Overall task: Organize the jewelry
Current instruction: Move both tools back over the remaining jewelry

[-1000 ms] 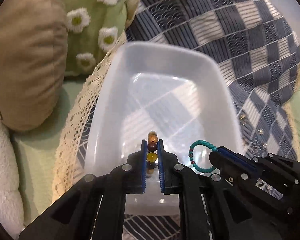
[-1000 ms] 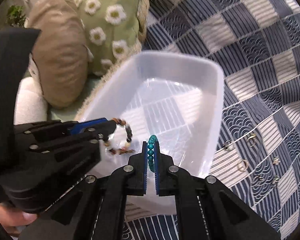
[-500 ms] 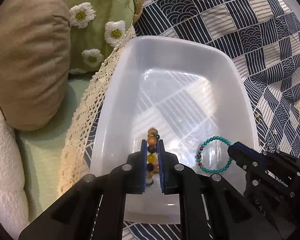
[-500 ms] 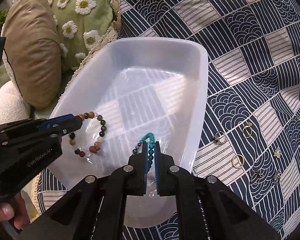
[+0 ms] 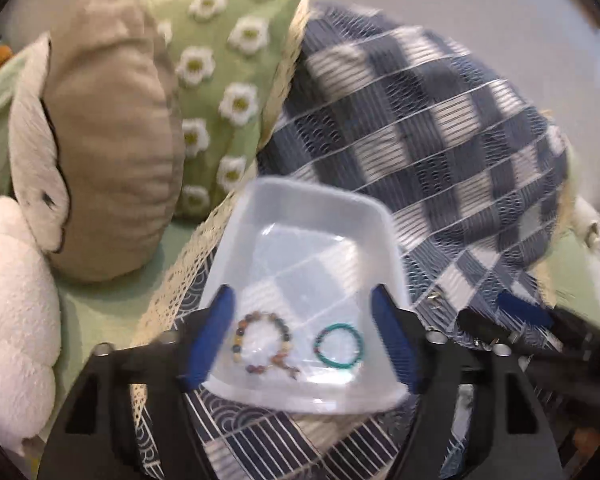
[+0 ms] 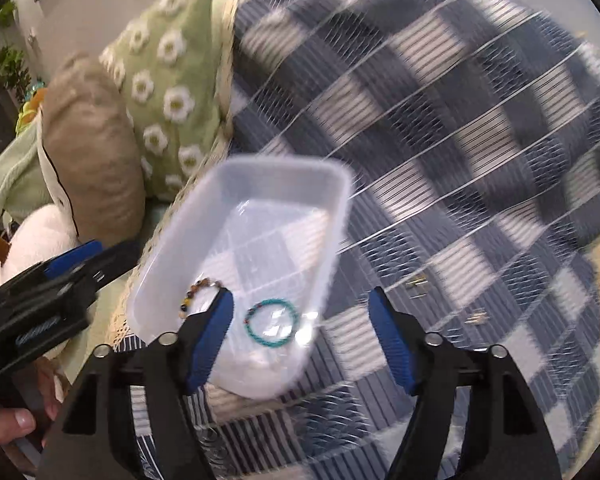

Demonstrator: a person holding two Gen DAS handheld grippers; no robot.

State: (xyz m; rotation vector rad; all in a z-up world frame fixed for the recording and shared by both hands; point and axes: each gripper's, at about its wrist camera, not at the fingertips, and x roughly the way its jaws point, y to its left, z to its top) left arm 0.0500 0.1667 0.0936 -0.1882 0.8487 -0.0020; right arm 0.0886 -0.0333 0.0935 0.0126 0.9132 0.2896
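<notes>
A translucent plastic bin (image 5: 312,204) sits on a navy patterned cloth. A multicolour bead bracelet (image 5: 262,342) and a teal bead bracelet (image 5: 339,346) lie loose, side by side, on the bin floor near its front wall. My left gripper (image 5: 302,300) hovers above the front of the bin. Its jaws are opening and grip nothing. My right gripper (image 6: 300,300) is over the bin's right front corner, also opening and empty. The teal bracelet (image 6: 272,328) lies below it. The bead bracelet (image 6: 198,296) is partly hidden by its left finger.
A tan cushion (image 5: 112,144), a green daisy cushion (image 5: 228,80) and a white plush (image 5: 12,304) crowd the left. Small rings (image 6: 416,282) lie on the patterned cloth (image 6: 440,160) right of the bin. A person's hand (image 6: 16,420) holds the left gripper (image 6: 60,268).
Both grippers have gone from shut on a bracelet to wide open. The two bracelets now lie in the bin. Both grippers have risen and pulled back.
</notes>
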